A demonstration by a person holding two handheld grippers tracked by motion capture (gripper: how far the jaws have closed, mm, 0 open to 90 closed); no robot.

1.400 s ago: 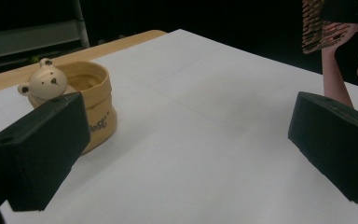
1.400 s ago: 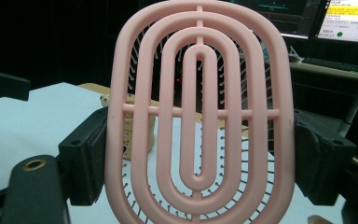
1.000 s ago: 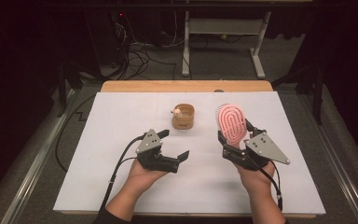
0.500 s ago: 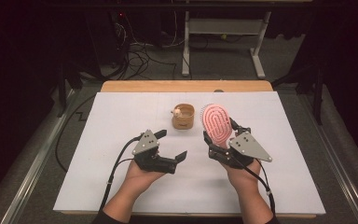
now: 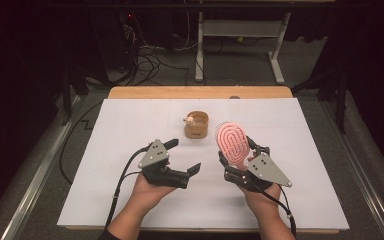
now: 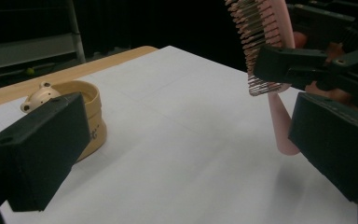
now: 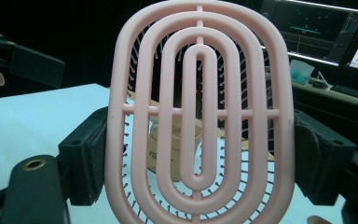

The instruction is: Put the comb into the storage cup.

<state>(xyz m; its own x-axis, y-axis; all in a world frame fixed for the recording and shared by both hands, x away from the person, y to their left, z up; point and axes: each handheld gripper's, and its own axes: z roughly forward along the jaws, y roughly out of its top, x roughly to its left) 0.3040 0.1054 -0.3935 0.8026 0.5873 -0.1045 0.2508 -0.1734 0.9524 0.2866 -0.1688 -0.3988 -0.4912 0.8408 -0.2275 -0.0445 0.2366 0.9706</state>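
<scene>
A pink vented hairbrush (image 5: 231, 141) stands upright with my right gripper (image 5: 237, 153) shut on the sides of its oval head; its handle points down toward the white table (image 5: 130, 120). In the right gripper view the brush's head (image 7: 200, 116) sits between both jaws. A small tan cup with a bear figure on its rim (image 5: 196, 125) stands just beyond and left of the brush. My left gripper (image 5: 182, 156) rests open to the left of the brush, nothing between its jaws. In the left gripper view (image 6: 191, 154) the brush's bristles (image 6: 256, 46) face it and the cup (image 6: 81, 112) is at left.
A wooden strip (image 5: 200, 92) runs along the table's far edge. Beyond it are cables on the floor (image 5: 150, 60) and a white frame stand (image 5: 240, 45). Monitors (image 7: 326, 32) glow behind the brush in the right gripper view.
My right gripper has carried the brush to the left and slightly nearer to the person, closer to the left gripper. The left gripper has stayed put.
</scene>
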